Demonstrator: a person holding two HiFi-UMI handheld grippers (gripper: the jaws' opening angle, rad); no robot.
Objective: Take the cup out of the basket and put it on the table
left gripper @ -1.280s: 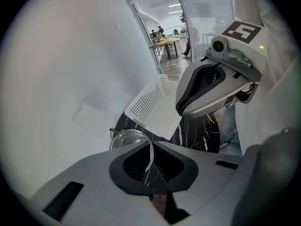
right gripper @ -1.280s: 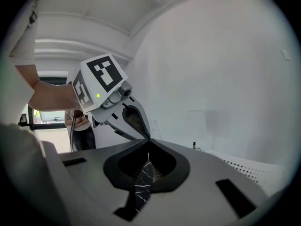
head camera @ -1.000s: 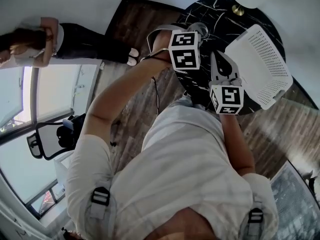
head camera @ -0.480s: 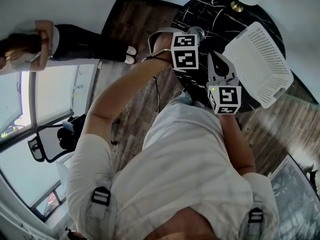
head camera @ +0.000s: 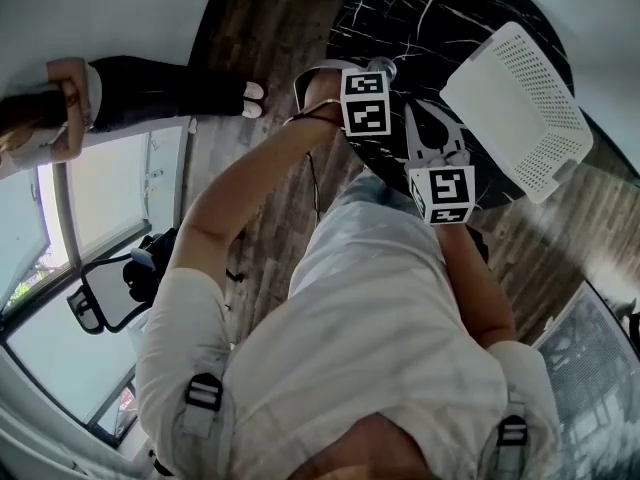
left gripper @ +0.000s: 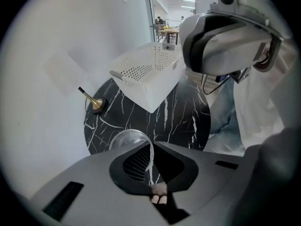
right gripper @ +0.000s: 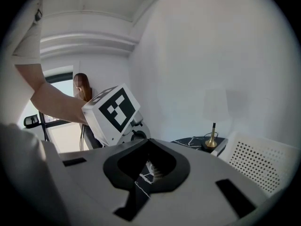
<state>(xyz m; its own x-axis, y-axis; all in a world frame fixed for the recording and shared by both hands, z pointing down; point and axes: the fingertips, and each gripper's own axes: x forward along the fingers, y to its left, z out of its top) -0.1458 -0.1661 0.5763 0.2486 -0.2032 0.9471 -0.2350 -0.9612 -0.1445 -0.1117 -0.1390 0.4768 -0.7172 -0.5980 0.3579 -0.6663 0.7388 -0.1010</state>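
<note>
Head view: black marble table on wood floor

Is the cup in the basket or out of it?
Out. The left claw pinches the clear cup by its rim over the black table, apart from the white basket.

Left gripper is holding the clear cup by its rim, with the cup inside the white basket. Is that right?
Not quite. The left gripper does hold the cup by its rim, but the cup is outside the basket, over the black table. The left gripper view shows this.
</note>
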